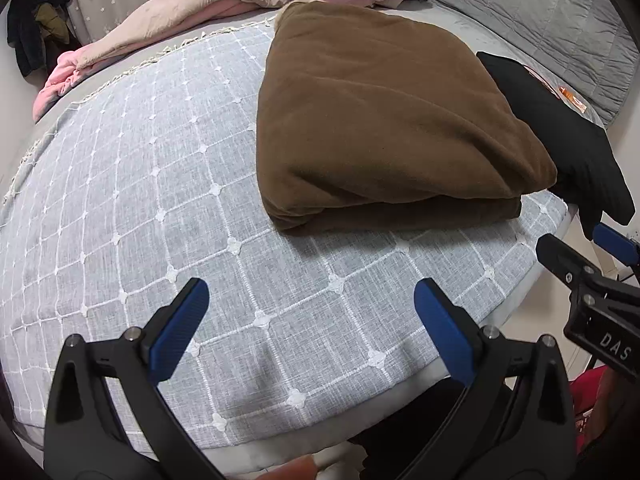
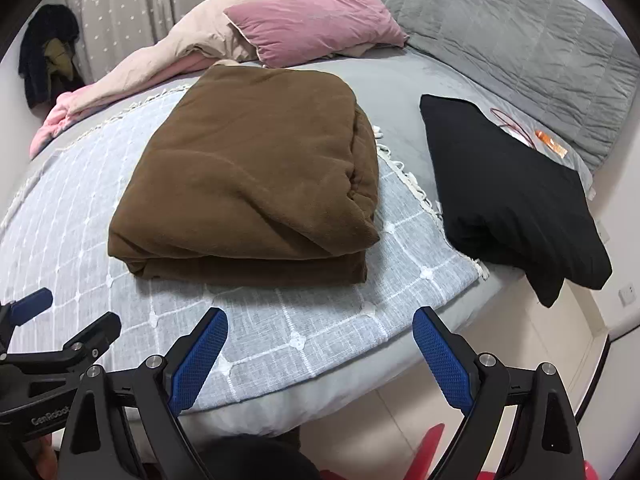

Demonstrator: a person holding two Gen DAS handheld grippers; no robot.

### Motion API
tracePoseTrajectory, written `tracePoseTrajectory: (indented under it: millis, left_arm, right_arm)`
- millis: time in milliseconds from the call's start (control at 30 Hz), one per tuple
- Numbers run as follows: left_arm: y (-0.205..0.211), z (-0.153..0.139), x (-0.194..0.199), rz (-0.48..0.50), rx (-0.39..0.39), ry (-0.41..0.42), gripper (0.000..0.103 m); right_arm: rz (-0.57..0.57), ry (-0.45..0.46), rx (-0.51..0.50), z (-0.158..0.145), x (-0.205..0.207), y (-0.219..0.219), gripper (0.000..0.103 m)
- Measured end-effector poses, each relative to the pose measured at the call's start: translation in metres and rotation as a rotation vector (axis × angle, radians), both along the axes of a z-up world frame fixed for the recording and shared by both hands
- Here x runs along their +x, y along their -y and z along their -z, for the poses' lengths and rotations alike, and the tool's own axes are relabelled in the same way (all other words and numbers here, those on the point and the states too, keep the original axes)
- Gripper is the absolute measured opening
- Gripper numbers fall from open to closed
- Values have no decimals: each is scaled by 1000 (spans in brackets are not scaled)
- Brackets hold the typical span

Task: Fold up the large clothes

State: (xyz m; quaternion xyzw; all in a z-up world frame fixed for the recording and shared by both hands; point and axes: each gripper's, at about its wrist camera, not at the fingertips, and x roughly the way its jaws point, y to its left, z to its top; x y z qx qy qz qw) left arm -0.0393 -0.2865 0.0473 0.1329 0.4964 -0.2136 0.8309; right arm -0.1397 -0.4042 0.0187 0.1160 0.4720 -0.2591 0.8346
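A brown fleece garment (image 1: 384,120) (image 2: 252,188) lies folded into a thick rectangle on the grey checked blanket (image 1: 160,200) (image 2: 320,320) that covers the bed. To its right lies a folded black garment (image 1: 560,132) (image 2: 508,196), partly over the bed's edge. My left gripper (image 1: 312,312) is open and holds nothing; it hovers over the blanket, short of the brown bundle's near edge. My right gripper (image 2: 320,336) is open too, with nothing between its blue pads (image 2: 200,356), near the bed's front edge. Each gripper shows at the side of the other's view.
A pink pillow (image 2: 316,24) and a beige-pink duvet (image 2: 192,44) are heaped at the far side. A grey quilt (image 2: 520,52) covers the right part of the bed. An orange packet (image 2: 552,144) lies beyond the black garment. Dark clothes (image 2: 48,52) hang at the left by the curtain.
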Motion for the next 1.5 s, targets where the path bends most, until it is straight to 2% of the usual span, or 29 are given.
tracePoseTrajectory:
  millis: [1500]
  left_arm:
    - [7, 3, -7, 32, -3, -40, 102]
  right_arm:
    - [14, 10, 53, 5, -2, 1, 95]
